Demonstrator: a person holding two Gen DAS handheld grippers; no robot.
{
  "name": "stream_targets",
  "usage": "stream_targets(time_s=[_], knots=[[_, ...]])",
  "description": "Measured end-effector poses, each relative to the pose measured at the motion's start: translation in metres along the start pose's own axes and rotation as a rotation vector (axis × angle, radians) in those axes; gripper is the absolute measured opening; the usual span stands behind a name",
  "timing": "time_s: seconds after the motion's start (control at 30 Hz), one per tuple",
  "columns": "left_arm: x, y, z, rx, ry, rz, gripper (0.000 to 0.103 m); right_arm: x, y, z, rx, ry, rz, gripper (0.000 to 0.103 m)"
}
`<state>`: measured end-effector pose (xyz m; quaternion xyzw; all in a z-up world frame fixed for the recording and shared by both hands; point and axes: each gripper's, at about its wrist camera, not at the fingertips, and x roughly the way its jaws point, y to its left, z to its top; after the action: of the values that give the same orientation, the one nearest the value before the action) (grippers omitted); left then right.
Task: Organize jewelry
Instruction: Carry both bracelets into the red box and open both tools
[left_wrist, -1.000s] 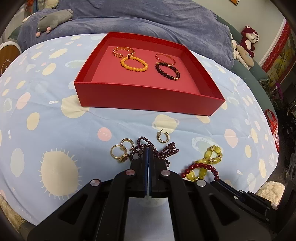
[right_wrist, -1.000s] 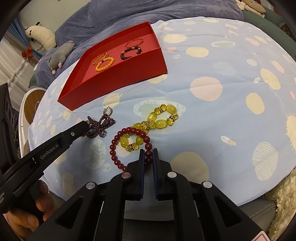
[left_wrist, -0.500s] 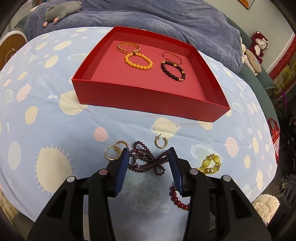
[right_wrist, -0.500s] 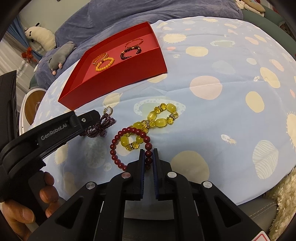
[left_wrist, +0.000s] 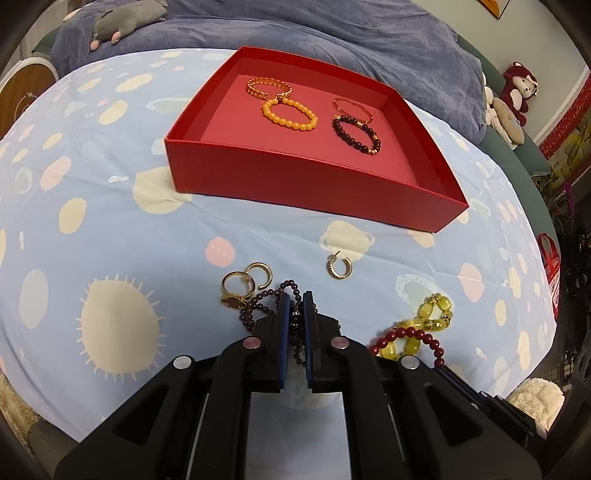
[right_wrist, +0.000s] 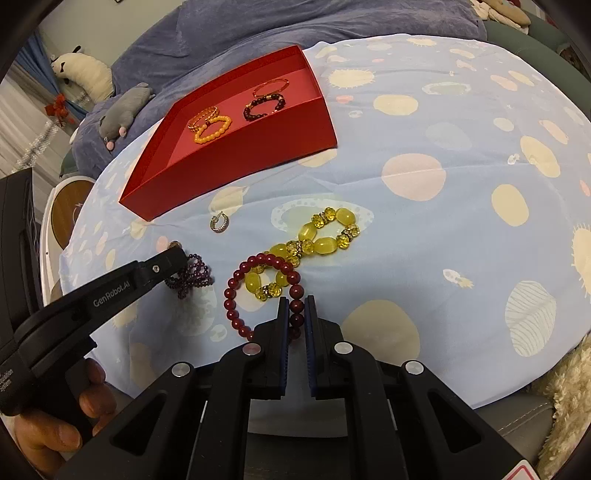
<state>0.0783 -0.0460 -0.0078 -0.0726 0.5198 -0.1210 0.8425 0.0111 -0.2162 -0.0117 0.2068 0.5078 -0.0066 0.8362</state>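
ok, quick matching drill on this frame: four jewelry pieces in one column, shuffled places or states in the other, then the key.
Things:
1. orange bead bracelet
2. dark purple bead strand
3. red bead bracelet
4. small hoop earring

Places:
A. between the right gripper pads
B. inside the red box
C. alone on the cloth, just in front of the box
D. between the left gripper pads

Pairs: 1-B, 2-D, 3-A, 4-C

both grippers' fingers (left_wrist: 283, 325) pinched, left gripper (left_wrist: 295, 295) and right gripper (right_wrist: 295, 301) angled downward
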Motion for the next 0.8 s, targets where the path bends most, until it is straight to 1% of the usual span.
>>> stream_targets(time_s=[0.1, 0.4, 0.8], knots=[[-0.007, 0.004, -0.004, 0.011, 0.0, 0.006, 0.006, -0.004, 0.006, 0.002, -0.017, -0.014, 0.001, 0.008], [-0.022, 0.005, -0.013, 0.103, -0.013, 0.057, 0.006, -0.021, 0.03, 0.01, -0.089, -0.07, 0.015, 0.008], [-0.038, 0.001, -0.018, 0.136, -0.02, 0.033, 0.006, -0.037, 0.041, 0.015, -0.102, -0.101, 0.043, 0.008]])
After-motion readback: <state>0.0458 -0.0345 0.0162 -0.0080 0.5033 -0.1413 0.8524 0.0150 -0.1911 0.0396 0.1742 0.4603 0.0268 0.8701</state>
